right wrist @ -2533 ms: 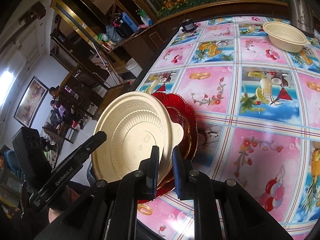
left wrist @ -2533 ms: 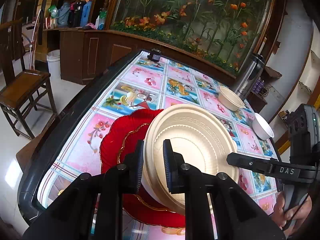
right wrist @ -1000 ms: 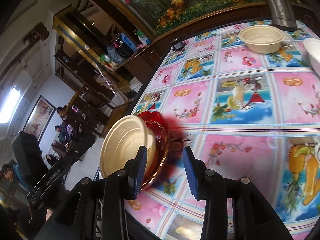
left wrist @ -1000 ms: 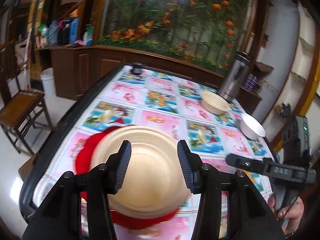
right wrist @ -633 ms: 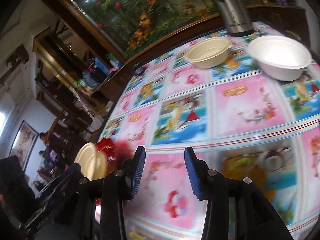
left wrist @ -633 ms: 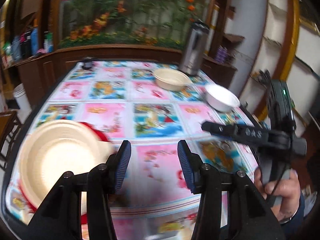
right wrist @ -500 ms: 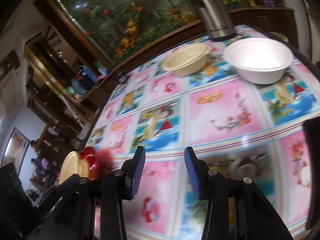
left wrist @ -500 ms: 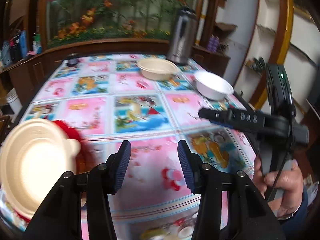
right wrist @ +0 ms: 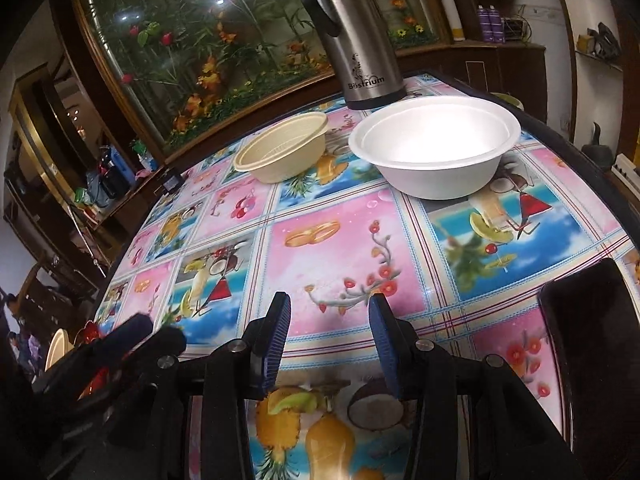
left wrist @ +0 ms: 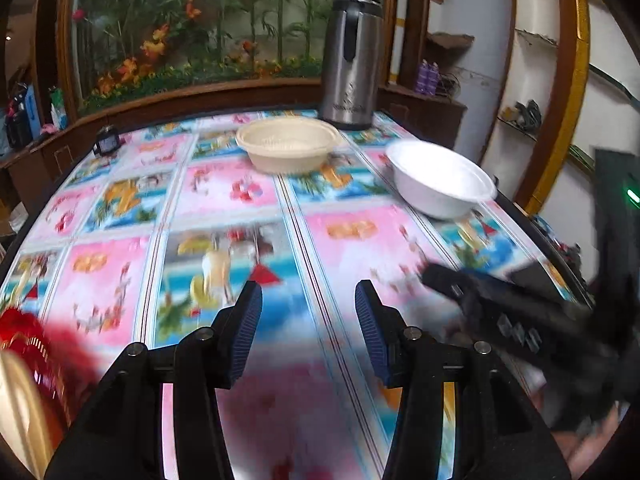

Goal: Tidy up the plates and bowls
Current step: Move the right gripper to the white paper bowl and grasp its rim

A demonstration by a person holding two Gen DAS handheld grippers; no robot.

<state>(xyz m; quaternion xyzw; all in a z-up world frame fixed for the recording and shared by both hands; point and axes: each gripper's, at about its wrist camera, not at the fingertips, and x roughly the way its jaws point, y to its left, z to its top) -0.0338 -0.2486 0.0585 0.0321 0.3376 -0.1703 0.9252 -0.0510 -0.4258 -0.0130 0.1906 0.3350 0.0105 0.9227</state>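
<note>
My left gripper [left wrist: 309, 300] is open over the patterned tablecloth, nothing between its fingers. At the left edge of its view lie the red plate [left wrist: 24, 332] and, on it, the cream plate [left wrist: 16, 400], both blurred. A cream bowl [left wrist: 288, 146] and a white bowl [left wrist: 440, 180] stand at the far side. My right gripper [right wrist: 330, 316] is also open and empty, pointing at the white bowl [right wrist: 434, 148], with the cream bowl [right wrist: 280, 152] to the left of it. The left gripper [right wrist: 120, 344] shows at the lower left there, the plates behind it.
A steel thermos [right wrist: 356, 40] stands behind the bowls at the table's far edge. A small black object [left wrist: 106, 144] sits at the far left corner. A dark glossy thing [right wrist: 592, 340] lies at the near right edge. A wooden ledge with flowers runs behind the table.
Both grippers have let go of the cream plate, which lies on the red plate. Both have swung right across the table, and the two bowls are now closer.
</note>
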